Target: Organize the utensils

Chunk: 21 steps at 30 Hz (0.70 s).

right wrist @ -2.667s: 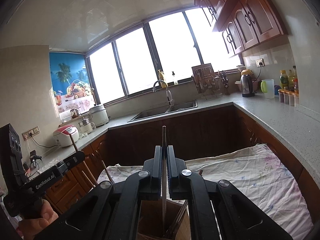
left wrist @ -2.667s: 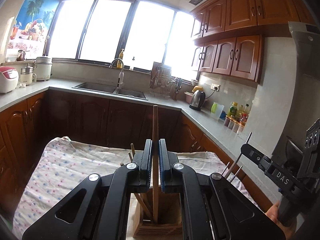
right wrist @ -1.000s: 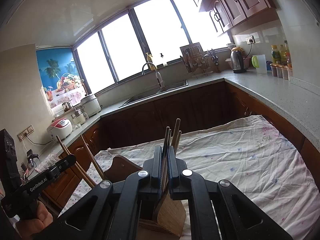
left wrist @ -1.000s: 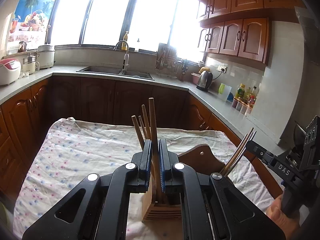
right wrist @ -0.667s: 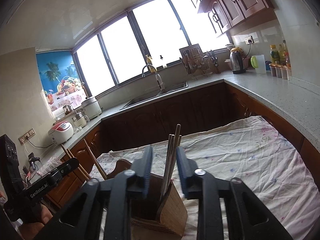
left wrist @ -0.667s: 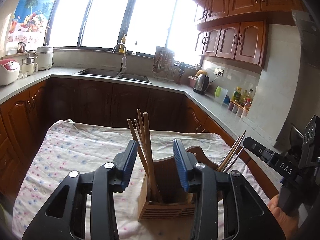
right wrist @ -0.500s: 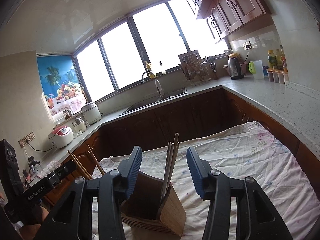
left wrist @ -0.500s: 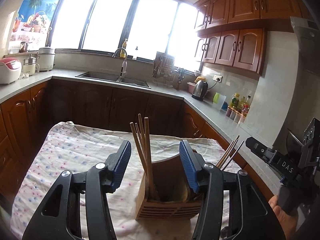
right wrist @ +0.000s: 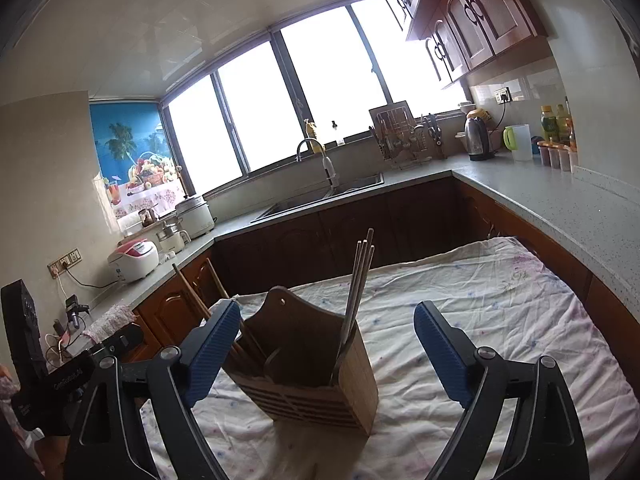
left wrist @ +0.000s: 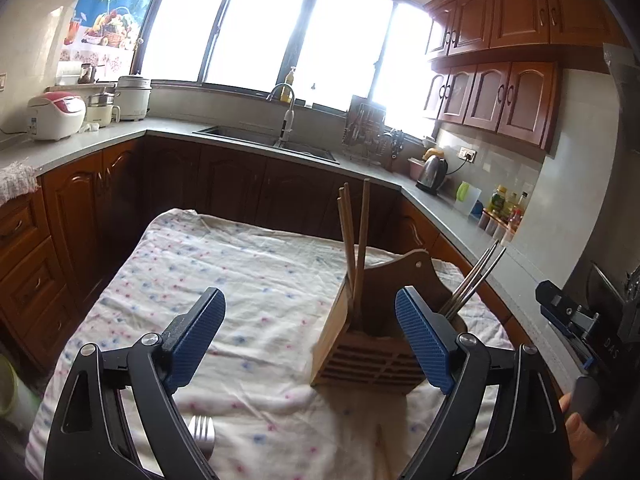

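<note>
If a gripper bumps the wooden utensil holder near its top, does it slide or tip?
Probably tips. The wooden holder is tall on a narrow base, and long chopsticks raise its weight. The wrinkled cloth under it may catch the base. It looks light, so a low push likely slides it.

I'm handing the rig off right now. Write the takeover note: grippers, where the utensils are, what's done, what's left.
Left gripper: open, empty, jaws have just been opening.
Right gripper: open, empty, jaws have just been opening too.
Wooden holder stands on the floral cloth. Wooden chopsticks stand in its left compartment, metal chopsticks in its right.
Done: both chopstick sets are in and released.
Left: a fork lies on the cloth by the left gripper, partly hidden; it likely goes into the holder next.
</note>
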Each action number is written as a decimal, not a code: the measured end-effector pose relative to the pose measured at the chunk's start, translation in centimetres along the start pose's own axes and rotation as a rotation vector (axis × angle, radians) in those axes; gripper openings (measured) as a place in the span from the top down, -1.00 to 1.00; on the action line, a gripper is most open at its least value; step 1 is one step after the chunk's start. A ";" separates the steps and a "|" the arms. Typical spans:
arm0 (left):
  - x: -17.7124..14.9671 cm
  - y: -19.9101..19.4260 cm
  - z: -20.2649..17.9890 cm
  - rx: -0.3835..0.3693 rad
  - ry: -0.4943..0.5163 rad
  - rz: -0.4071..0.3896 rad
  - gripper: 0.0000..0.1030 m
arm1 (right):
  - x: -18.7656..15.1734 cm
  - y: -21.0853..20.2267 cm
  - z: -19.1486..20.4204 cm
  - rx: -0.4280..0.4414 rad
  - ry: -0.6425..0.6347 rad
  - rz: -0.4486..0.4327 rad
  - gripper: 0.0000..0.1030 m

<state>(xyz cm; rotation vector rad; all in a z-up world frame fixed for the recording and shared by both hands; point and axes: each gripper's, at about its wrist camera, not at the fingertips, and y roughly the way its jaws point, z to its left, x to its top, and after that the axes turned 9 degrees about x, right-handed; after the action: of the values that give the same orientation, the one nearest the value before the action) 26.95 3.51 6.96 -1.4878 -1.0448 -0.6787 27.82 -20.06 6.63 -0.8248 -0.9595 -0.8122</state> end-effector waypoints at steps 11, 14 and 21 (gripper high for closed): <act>-6.4 -5.6 3.1 0.063 -0.025 0.072 -0.77 | -5.5 -5.7 0.6 0.032 0.061 0.029 -0.91; -8.4 -7.6 3.3 0.079 -0.008 0.071 -0.77 | -7.6 -7.5 0.9 0.036 0.078 0.043 -0.92; -12.9 -11.8 3.3 0.167 0.046 0.036 -0.81 | -12.4 -12.2 2.2 0.003 0.005 0.029 -0.97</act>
<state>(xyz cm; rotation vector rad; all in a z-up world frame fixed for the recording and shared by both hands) 10.38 3.28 0.53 -1.3379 -1.0124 -0.5831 12.13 -20.94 -1.23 -0.8315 -0.9418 -0.7870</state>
